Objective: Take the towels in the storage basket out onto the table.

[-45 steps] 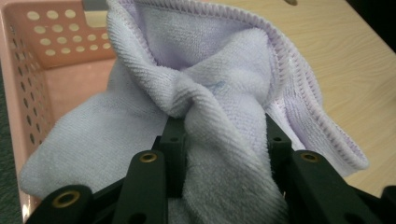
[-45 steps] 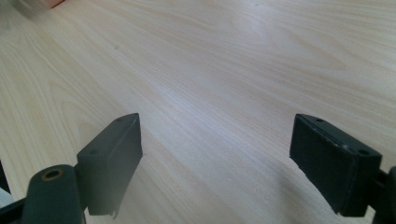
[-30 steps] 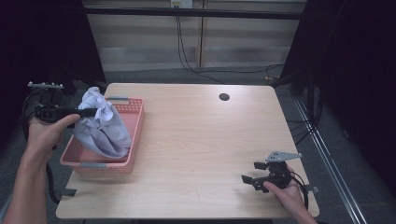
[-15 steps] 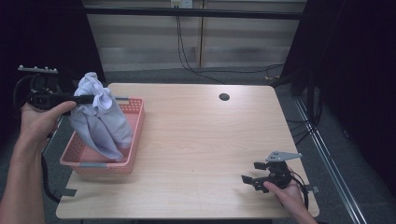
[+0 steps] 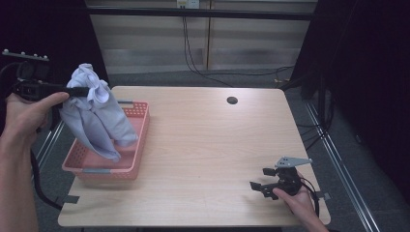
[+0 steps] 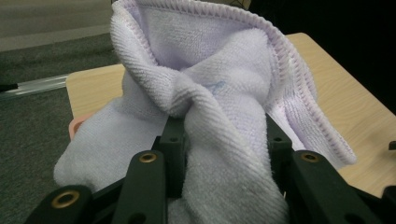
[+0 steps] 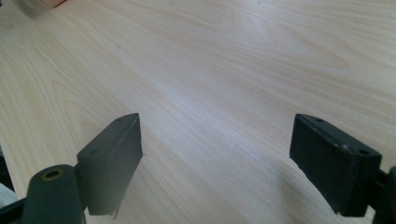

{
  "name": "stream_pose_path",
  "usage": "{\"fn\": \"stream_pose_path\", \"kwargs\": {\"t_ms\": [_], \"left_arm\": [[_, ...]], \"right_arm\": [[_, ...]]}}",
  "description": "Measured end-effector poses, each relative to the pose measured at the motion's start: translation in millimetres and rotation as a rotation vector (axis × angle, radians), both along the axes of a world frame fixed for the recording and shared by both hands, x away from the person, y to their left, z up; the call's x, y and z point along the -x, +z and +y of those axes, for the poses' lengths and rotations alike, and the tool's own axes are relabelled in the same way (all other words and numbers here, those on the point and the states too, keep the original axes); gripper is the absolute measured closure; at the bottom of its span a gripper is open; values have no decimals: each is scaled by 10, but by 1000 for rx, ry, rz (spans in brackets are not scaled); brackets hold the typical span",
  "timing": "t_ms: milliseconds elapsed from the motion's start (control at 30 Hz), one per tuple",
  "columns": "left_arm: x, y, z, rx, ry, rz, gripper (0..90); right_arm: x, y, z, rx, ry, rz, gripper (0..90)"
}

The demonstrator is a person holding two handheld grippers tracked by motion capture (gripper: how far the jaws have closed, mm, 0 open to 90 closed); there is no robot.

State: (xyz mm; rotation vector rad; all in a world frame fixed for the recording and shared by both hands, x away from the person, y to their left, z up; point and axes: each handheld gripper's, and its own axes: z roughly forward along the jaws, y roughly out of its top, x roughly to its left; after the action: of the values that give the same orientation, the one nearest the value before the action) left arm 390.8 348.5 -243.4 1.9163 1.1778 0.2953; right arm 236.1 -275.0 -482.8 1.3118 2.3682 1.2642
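A pale lilac towel (image 5: pixel 96 113) hangs bunched from my left gripper (image 5: pixel 86 91), which is shut on its upper part above the pink basket (image 5: pixel 137 159) at the table's left. The towel's lower end still reaches down into the basket. In the left gripper view the towel (image 6: pixel 219 107) is pinched between the two black jaws and spills over them. My right gripper (image 5: pixel 260 185) rests near the table's front right corner, open. In the right gripper view its fingertips (image 7: pixel 114 154) stand wide apart over bare wood with nothing between them.
The wooden table (image 5: pixel 212 145) has a dark round hole (image 5: pixel 232 100) near its far edge. Cables run across the floor behind the table. Dark curtains close in both sides.
My left gripper has risen with the towel, lifting most of it out of the basket. The right gripper has stayed where it was.
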Motion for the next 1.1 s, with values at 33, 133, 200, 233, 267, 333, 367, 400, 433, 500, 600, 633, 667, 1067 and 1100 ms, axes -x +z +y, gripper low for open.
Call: {"fn": "stream_pose_path", "kwargs": {"t_ms": [33, 133, 200, 233, 267, 333, 367, 400, 433, 500, 600, 633, 667, 1067, 1100], "left_arm": [[1, 21, 9, 1, 1, -6, 621], [13, 84, 17, 6, 0, -17, 621], [21, 119, 16, 4, 4, -24, 621], [24, 137, 17, 4, 12, -28, 621], [27, 158, 23, -1, 9, -26, 621], [40, 202, 27, -1, 10, -32, 621], [46, 226, 33, -3, 8, -40, 621], [54, 252, 33, 1, 4, -41, 621], [62, 276, 30, -1, 6, -48, 621], [75, 325, 28, 1, 5, -56, 621], [104, 390, 0, 9, 15, -74, 621], [129, 411, -10, -2, 16, -86, 621], [141, 419, -19, 3, 15, -91, 621], [259, 654, -117, 28, -10, -142, 621], [266, 671, -132, 35, -19, -145, 621]], "right_arm": [[0, 0, 0, 0, 0, 0, 166], [-1, 0, 2, -1, 0, 1, 166], [-1, 0, 1, -1, 0, 1, 166], [-1, -1, 1, -1, 1, 0, 166], [-2, 0, 0, -1, 0, 1, 165], [-1, -1, 1, -2, 0, 2, 165], [-1, -1, 2, -1, 1, 1, 166], [1, 0, 4, 0, 0, 1, 166], [-1, -1, 2, -1, 1, 2, 166], [-1, -1, 2, -1, 0, 1, 166], [0, 0, 1, -1, 1, 0, 166], [0, 1, 0, -1, 1, 0, 166], [1, 3, -1, -1, 1, -2, 166], [-2, 4, 3, -3, 0, 1, 166], [0, 4, 3, 0, -1, 0, 166]]}}
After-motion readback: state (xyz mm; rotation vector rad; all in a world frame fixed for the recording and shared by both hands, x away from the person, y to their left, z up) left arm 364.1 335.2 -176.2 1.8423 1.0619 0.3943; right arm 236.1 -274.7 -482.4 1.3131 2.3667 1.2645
